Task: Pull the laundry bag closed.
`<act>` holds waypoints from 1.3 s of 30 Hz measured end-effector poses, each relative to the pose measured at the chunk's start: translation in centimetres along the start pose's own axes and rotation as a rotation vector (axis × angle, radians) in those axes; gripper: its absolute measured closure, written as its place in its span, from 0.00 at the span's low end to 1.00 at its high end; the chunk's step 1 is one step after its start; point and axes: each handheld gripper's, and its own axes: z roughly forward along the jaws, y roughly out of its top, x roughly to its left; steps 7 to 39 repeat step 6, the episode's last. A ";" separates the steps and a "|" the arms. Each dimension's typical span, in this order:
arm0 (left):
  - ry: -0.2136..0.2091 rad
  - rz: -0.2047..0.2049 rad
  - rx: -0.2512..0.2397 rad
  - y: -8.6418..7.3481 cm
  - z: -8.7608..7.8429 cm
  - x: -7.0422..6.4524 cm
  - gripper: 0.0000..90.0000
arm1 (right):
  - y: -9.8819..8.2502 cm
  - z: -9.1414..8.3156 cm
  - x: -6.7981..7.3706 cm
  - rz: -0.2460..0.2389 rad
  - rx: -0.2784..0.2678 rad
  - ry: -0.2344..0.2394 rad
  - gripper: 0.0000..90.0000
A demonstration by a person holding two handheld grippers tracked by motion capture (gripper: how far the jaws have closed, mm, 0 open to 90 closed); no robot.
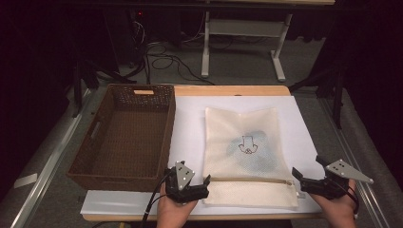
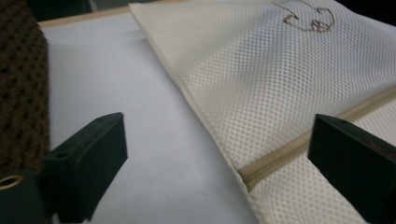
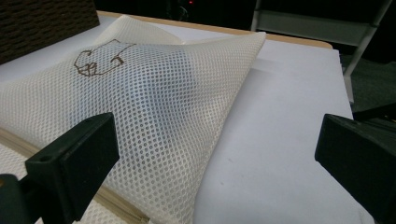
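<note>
A: The mesh bag [image 1: 244, 152] lies flat on the white sheet [image 1: 190, 128] that covers the table, just right of the wicker basket [image 1: 124, 137]. It is cream, with a small dark line drawing [image 1: 247, 145] near its middle and something bluish showing faintly through the weave.

B: And the zipper?

A: The zipper [image 1: 252, 180] runs across the bag's near end, side to side, and looks closed along the stretch that shows. In the left gripper view the tan zipper band [image 2: 299, 149] reaches the bag's left edge, between that gripper's two jaws.

B: Does either claw have hold of it?

A: No. The left gripper [image 1: 202, 186] sits at the bag's near left corner, its jaws spread wide and gripping nothing; one jaw stands over the bare sheet, the other over the mesh by the zipper. The right gripper [image 1: 302, 178] is at the near right corner, also wide open and empty; its left jaw is in front of the mesh [image 3: 154, 116], its right jaw beside the bare sheet.

B: What lies further out?

A: The basket is brown and empty inside, touching the sheet's left edge. Beyond the table a white desk frame [image 1: 242, 42] stands on the grey floor, with cables [image 1: 161, 57] lying beside it.
</note>
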 end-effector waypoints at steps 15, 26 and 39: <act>-0.008 -0.015 0.010 0.1 -0.1 0.2 0.06 | -0.3 -0.4 0.0 0.003 -0.010 0.004 0.00; -0.008 -0.015 0.010 0.1 -0.1 0.2 0.06 | -0.3 -0.4 0.0 0.003 -0.010 0.004 0.00; -0.008 -0.015 0.010 0.1 -0.1 0.2 0.06 | -0.3 -0.4 0.0 0.003 -0.010 0.004 0.00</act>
